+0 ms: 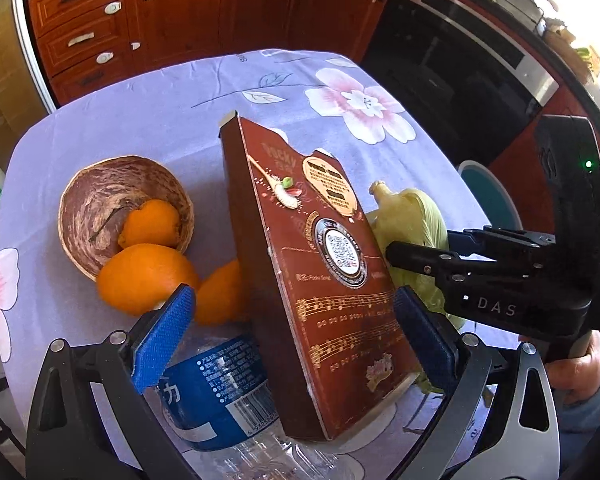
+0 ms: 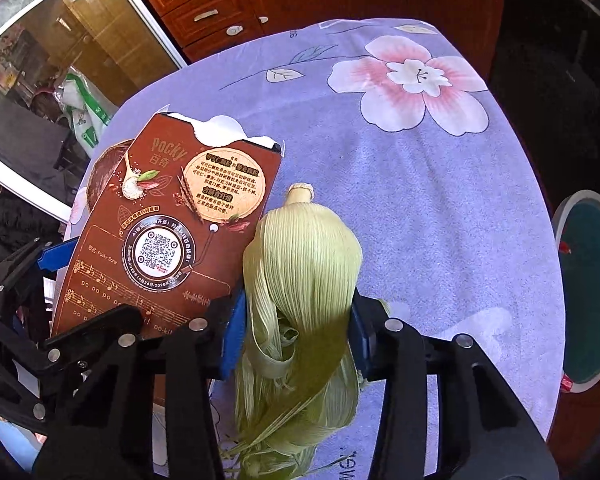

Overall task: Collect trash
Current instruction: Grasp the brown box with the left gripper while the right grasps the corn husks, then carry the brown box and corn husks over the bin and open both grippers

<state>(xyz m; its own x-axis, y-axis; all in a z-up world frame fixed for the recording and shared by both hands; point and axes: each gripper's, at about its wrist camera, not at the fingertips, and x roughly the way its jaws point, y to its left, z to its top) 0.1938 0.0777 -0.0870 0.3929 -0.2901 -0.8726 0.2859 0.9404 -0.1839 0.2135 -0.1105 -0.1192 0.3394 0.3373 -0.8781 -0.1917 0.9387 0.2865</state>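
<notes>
Wood cabinets (image 1: 148, 20), black oven (image 1: 460, 80) (bright window right).

Obstacles I log: Pocky box (image 1: 308, 264) tilted mid-tabletop, corn husk (image 2: 300, 280) touching its right edge, oranges (image 1: 144, 276) and bowl (image 1: 100, 200) left, bottle (image 1: 216, 396) underneath. Open tabletop (image 2: 440, 208) beyond and right.

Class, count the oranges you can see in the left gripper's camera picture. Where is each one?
3. One orange lies in the tipped wooden bowl, a larger one at the bowl's rim, and a third is partly hidden behind the Pocky box. More may be hidden.
</notes>
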